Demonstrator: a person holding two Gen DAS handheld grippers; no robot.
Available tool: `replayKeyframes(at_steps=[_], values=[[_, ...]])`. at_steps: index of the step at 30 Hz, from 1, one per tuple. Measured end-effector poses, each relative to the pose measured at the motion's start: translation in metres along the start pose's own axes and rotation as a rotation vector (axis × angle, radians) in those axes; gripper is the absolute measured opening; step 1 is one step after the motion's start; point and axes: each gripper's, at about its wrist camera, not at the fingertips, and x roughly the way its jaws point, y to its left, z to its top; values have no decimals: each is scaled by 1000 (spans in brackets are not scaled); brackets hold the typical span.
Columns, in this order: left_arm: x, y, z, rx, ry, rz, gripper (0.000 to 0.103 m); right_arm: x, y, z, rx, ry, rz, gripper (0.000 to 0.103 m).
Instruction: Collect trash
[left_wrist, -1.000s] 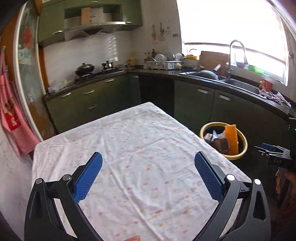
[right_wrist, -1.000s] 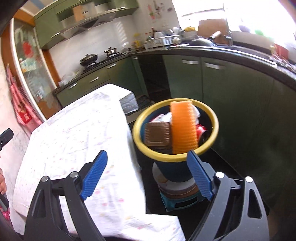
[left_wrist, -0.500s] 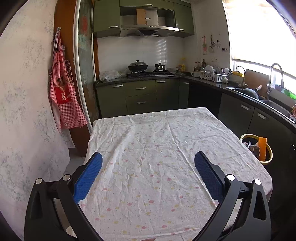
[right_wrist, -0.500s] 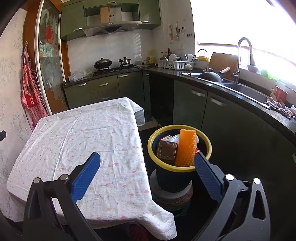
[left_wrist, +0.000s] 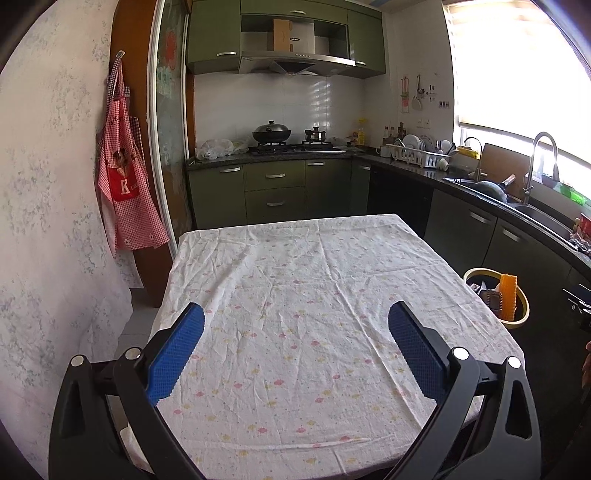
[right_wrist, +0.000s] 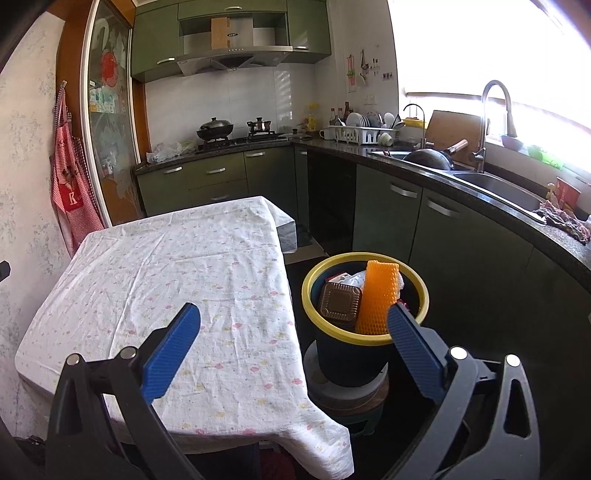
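Apparently the collecting is finishing: trash, including an orange mesh sleeve (right_wrist: 378, 295), is sitting in the yellow-rimmed bin (right_wrist: 369, 341) beside the bare tablecloth (left_wrist: 314, 314); both the left gripper (left_wrist: 293, 345) and the right gripper (right_wrist: 293, 345) are gaping wide, holding nothing.

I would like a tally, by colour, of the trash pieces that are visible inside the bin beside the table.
In the yellow-rimmed bin, as far as the pictures show:
Orange: 1, the orange mesh piece
Brown: 1, the brown square tray
White: 1, the white scrap
Red: 1, the small red piece, mostly hidden
Total: 4 visible; more may lie underneath.
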Motion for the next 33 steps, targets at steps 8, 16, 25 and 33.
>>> replayKeyframes(at_steps=[8, 16, 25, 33], values=[[-9, 2, 0, -3, -9, 11, 98, 0, 0, -2, 0, -1, 2, 96], [-5, 4, 1, -2, -1, 14, 98, 1, 1, -2, 0, 1, 3, 96], [-4, 5, 1, 4, 2, 10, 98, 2, 3, -1, -3, -1, 6, 96], [-4, 5, -1, 5, 5, 5, 98, 2, 3, 0, -3, -2, 6, 96]])
